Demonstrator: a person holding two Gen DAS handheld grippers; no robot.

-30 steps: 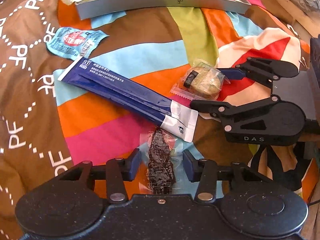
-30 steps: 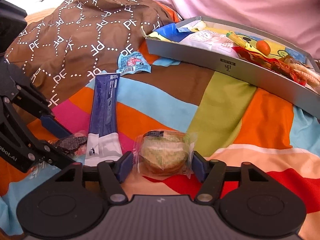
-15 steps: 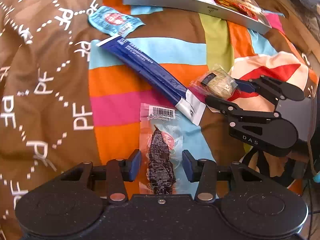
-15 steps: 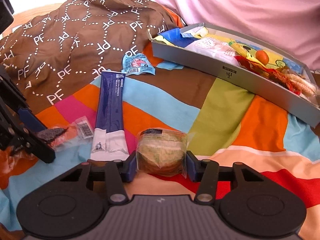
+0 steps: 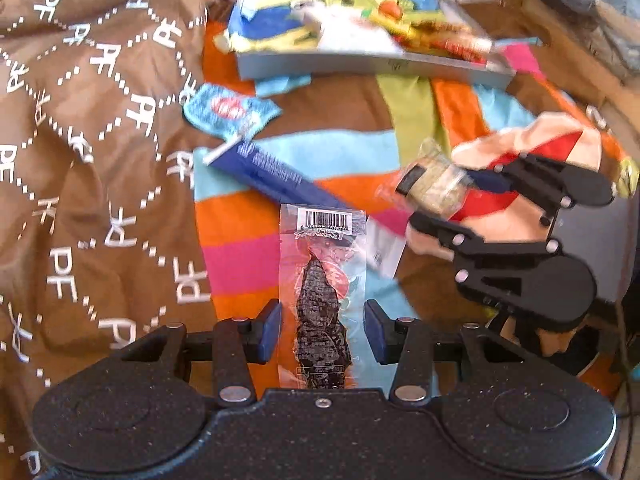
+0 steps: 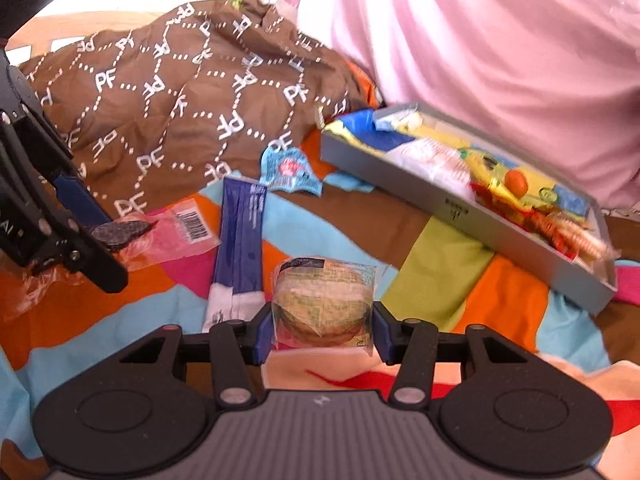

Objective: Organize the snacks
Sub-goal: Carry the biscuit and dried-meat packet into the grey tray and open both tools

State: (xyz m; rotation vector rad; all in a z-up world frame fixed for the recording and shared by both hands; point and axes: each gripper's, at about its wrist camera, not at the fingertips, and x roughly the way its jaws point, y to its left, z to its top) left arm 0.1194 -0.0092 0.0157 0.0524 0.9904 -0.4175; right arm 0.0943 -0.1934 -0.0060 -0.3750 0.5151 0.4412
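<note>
Two hand-held tongs over a striped, many-coloured bedspread (image 6: 440, 280). The left tongs (image 5: 323, 330) stand spread, pads clear of a clear plastic sachet of dark dried snack (image 5: 322, 300) that lies lengthwise between them. Whether anything further back grips the sachet cannot be told. The right tongs (image 6: 323, 332) pinch a round greenish cake in a clear wrapper (image 6: 324, 304), pads pressed against its sides. A long dark-blue stick pack (image 6: 240, 232) and a small teal packet (image 6: 290, 170) lie on the bedspread, left of centre. The grey rectangular tray of assorted snacks (image 6: 460, 208) sits far right. Both held items look light; the film is probably slippery and limp, the cake soft and crushable. Grip the sachet across its thick dark filling, the cake gently at its widest part.
</note>
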